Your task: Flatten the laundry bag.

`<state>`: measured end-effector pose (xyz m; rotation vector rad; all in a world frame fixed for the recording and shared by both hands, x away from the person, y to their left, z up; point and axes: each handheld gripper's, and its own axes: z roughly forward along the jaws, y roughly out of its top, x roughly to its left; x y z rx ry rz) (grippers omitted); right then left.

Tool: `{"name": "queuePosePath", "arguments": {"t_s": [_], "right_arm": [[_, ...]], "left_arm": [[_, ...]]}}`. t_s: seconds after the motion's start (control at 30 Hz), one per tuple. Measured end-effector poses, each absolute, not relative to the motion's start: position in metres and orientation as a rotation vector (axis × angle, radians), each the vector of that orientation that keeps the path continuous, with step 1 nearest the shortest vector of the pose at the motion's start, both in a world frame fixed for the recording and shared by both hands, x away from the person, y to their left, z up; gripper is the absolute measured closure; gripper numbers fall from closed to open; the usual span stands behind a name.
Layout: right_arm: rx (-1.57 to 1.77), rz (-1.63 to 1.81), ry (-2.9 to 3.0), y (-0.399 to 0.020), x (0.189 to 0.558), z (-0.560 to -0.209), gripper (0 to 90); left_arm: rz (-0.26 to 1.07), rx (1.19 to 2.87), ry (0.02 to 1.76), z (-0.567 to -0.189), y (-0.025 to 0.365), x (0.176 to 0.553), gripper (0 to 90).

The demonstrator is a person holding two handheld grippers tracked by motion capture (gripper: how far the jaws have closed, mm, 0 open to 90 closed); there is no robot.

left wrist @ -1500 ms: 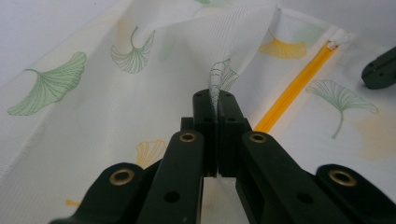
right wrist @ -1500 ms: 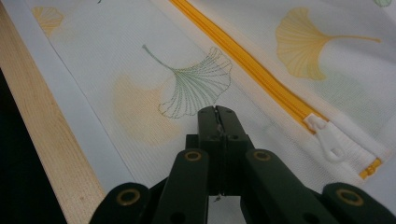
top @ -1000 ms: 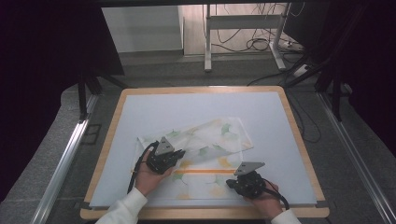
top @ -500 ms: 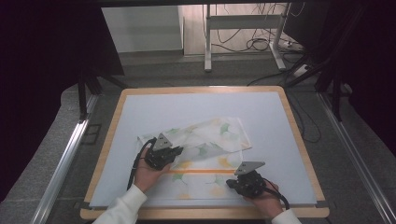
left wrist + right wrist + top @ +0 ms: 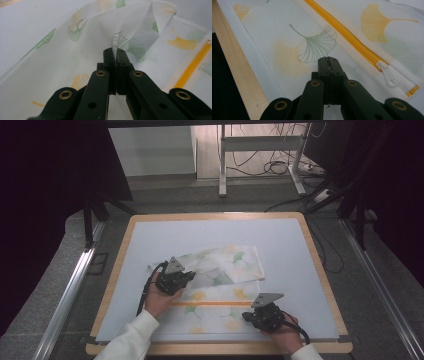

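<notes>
A white mesh pouch [image 5: 227, 265] printed with ginkgo leaves lies on the white table top [image 5: 225, 232], its orange zipper [image 5: 212, 303] running across the near part. My left gripper [image 5: 189, 276] is shut on a raised fold of the pouch's upper layer [image 5: 117, 37], the cloth pinched between the jaws of this left gripper [image 5: 115, 53]. My right gripper [image 5: 246, 316] is shut on the near right part of the pouch; the view from this right gripper [image 5: 328, 60] has thin cloth between the jaws, with the zipper [image 5: 347, 35] and its white pull [image 5: 388, 73] just to the right.
A wooden rim [image 5: 220, 215] frames the table top; its near edge [image 5: 237, 67] runs close to the right gripper. White surface surrounds the pouch on the far, left and right sides. Metal legs [image 5: 222, 165] and cables [image 5: 280, 167] stand on the floor behind.
The left gripper has edged slightly away from the person with the pinched fold, and the pouch's upper layer has shifted with it. The right gripper has stayed in place.
</notes>
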<state>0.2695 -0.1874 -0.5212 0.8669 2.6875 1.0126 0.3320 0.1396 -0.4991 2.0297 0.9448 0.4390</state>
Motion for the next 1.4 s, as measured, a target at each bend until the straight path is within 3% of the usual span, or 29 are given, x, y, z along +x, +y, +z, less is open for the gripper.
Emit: {"name": "queuePosePath", "arguments": {"t_s": [1.4], "right_arm": [[0.875,1.024,2.691,-0.189,0.27,-0.522,89.2]], "left_arm": [[0.493,2.066,1.038,-0.473,0.152,0.404,89.7]]}}
